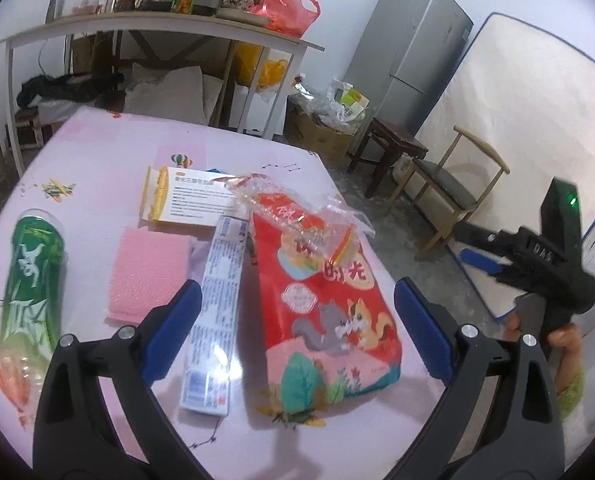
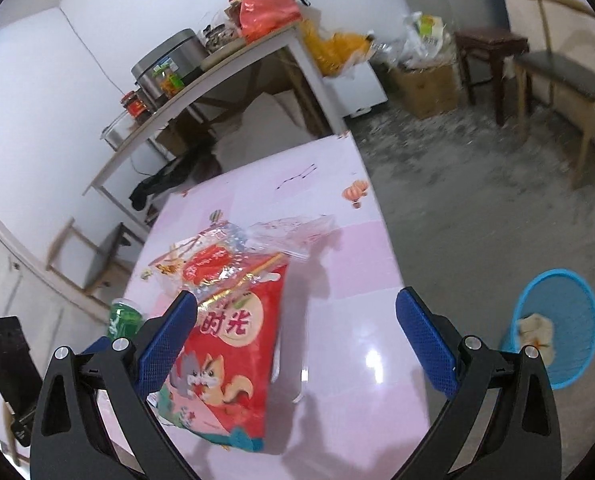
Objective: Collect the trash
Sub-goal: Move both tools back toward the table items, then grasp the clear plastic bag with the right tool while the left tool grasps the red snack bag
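Red foil is what fills the middle of both views: a big red snack bag (image 1: 325, 312) lying flat on the pink worktop (image 1: 97, 168), and it's pretty clearly the next bit of trash to go.

In the left wrist view the left tool (image 1: 297, 328) has its jaws spread wide with nothing in them. The bag sits right between the blue pads, long axis running up the frame, so roughly in line with the fingers. A white toothpaste box (image 1: 213, 320) lies just beside the bag on its left, also inside the opening, which could get pinched along with it.

The right tool (image 2: 297, 332) is open and empty too. In its own view the bag (image 2: 225, 344) sits toward lower left, near its left pad, with bare worktop under the rest of the gap. Judging from that, the left tool is better lined up.

Further up the frame, a crinkly clear wrapper (image 1: 297, 216) rests on the bag's far end, then a pink cloth (image 1: 149, 276), a white and yellow box (image 1: 193, 200) and a green bottle (image 1: 29, 300) at far left.

The blue bin (image 2: 553, 328) shows only in the right view, lower right, on the floor past the worktop edge.

Hard to tell: whether the bag is empty, and the bin's near side is cut off by the tool.
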`<act>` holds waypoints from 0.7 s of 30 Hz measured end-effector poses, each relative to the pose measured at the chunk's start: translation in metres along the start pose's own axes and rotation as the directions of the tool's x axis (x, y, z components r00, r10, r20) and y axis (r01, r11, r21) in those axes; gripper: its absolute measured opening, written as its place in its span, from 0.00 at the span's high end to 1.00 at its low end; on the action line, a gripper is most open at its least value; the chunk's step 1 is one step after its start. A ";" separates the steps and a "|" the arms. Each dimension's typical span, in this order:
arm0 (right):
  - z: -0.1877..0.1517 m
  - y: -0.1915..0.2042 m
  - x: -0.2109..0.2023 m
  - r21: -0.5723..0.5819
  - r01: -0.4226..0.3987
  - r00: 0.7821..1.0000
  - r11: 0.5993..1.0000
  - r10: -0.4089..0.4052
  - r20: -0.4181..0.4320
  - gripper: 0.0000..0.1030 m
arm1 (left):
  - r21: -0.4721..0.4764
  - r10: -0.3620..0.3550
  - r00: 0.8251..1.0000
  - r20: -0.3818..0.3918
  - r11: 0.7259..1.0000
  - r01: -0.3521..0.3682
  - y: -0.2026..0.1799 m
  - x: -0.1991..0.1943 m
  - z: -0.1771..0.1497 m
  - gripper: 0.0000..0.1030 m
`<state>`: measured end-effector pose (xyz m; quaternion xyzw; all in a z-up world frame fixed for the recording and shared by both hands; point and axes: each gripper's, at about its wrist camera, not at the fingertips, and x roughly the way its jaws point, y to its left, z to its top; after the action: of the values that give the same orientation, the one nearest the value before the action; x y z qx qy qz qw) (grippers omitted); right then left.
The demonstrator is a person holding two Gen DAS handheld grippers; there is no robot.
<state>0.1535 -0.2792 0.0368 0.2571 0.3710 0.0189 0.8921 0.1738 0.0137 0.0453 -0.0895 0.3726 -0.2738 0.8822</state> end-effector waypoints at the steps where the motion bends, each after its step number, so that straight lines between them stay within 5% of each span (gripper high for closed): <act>1: 0.002 -0.001 0.004 0.004 -0.011 1.000 1.000 0.012 -0.006 0.06 | -0.012 -0.005 1.000 -0.002 1.000 0.005 0.001 0.003 0.003 0.10; 6: 0.019 -0.014 0.033 0.113 -0.147 0.986 0.983 0.155 -0.063 0.06 | -0.051 -0.025 0.999 -0.020 0.998 0.024 0.007 0.018 0.011 0.10; 10: 0.031 -0.038 0.070 0.304 -0.249 0.946 0.920 0.299 -0.129 0.10 | -0.055 -0.030 0.999 -0.030 0.998 0.028 0.005 0.025 0.014 0.13; 21: 0.035 -0.073 0.160 0.557 -0.266 0.876 0.787 0.438 -0.201 0.21 | -0.202 -0.074 0.991 -0.113 0.978 0.050 0.034 0.060 0.034 0.34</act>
<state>0.2813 -0.3218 -0.0815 0.5442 0.4462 0.1291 0.6986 0.2466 0.0078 0.0202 -0.1720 0.4471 -0.2674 0.8361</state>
